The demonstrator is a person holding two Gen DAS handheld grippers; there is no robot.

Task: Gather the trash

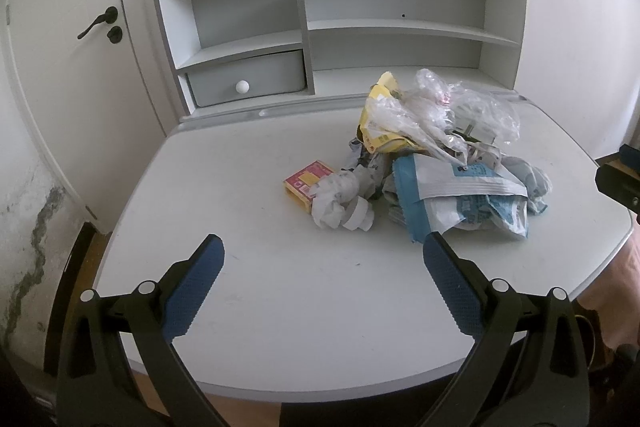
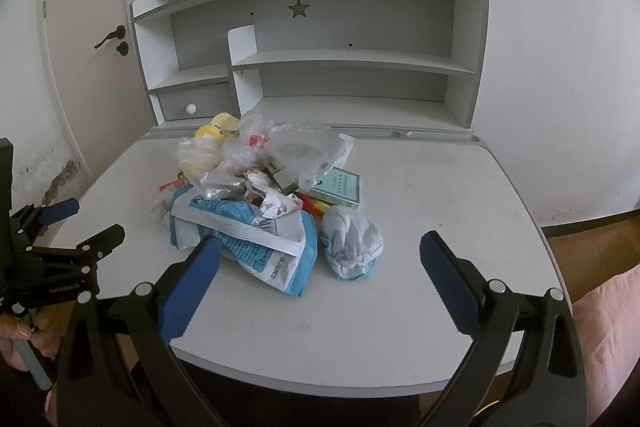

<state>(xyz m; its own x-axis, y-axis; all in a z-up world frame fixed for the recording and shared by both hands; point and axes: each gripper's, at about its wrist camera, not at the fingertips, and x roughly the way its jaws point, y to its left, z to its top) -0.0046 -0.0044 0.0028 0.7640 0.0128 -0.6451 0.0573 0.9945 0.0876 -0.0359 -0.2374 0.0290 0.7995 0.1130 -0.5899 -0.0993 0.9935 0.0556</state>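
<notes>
Plastic-and-paper trash heap [image 2: 260,195] sits mid-desk [image 2: 440,195]; left gripper [image 1: 322,259] and right gripper [image 2: 320,259] fingers spread, empty, lined up to grab

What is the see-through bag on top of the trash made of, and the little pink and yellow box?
The see-through bag looks like thin glossy plastic: it is clear, crinkled and catches light. The pink and yellow box seems printed cardboard, with flat faces and sharp folded edges.
</notes>
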